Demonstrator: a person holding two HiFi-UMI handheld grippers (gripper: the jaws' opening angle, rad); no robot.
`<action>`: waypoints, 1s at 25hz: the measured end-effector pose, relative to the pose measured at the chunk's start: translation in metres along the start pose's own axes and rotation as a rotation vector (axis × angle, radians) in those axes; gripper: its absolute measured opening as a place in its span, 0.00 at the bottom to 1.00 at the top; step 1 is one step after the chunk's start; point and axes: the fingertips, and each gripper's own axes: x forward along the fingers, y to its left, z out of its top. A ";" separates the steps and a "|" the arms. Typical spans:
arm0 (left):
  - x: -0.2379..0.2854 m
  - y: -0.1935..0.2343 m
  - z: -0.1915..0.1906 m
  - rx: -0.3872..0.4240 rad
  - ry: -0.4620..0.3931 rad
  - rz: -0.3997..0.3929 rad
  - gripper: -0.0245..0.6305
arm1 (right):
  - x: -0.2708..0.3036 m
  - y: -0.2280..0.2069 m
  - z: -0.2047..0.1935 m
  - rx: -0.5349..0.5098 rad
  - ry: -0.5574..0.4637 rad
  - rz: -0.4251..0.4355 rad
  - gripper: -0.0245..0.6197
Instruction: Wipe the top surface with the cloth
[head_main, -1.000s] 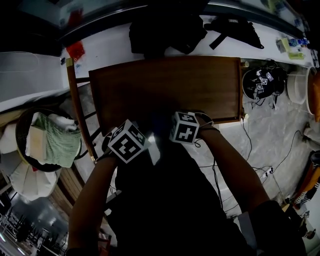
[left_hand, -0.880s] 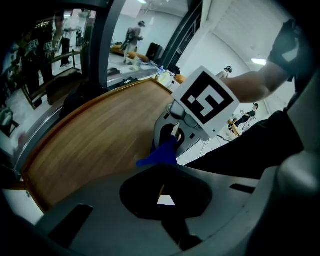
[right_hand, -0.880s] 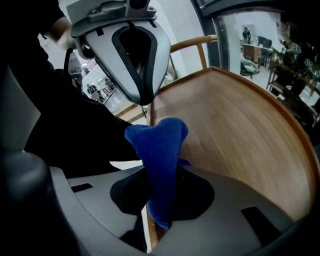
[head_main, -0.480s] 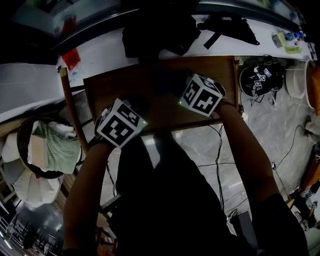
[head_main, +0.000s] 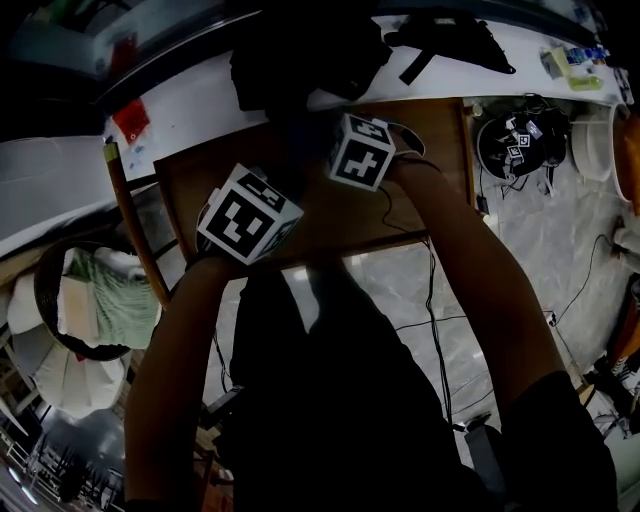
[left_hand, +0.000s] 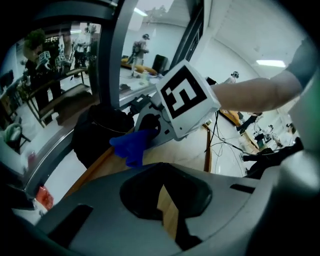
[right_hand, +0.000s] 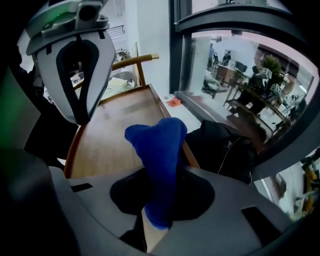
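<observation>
Cloth (right_hand: 160, 145) (blue) pinched between right gripper's (right_hand: 156, 212) jaws.

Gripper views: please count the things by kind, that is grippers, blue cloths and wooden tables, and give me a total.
grippers: 2 (left gripper, right gripper)
blue cloth: 1, held in the right gripper
wooden table: 1
total: 4

Desk (head_main: 187, 188): rectangular brown wood top with a raised wooden rim (right_hand: 74, 142) along its edges. The far edge sits against a white ledge (head_main: 200, 100). It stands on a pale marbled floor (head_main: 530, 230). A blue cloth (right_hand: 160, 145) is over the top near the far rim; contact with the wood is not discernible.
</observation>
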 end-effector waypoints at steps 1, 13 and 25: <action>0.002 -0.003 -0.003 0.005 0.009 -0.005 0.05 | 0.000 0.001 0.000 0.003 0.000 0.006 0.18; -0.005 -0.034 -0.038 0.011 0.045 -0.039 0.05 | -0.007 0.090 -0.029 0.012 0.025 0.173 0.18; 0.003 -0.065 -0.072 0.057 0.129 -0.088 0.05 | -0.019 0.183 -0.058 0.035 0.046 0.310 0.18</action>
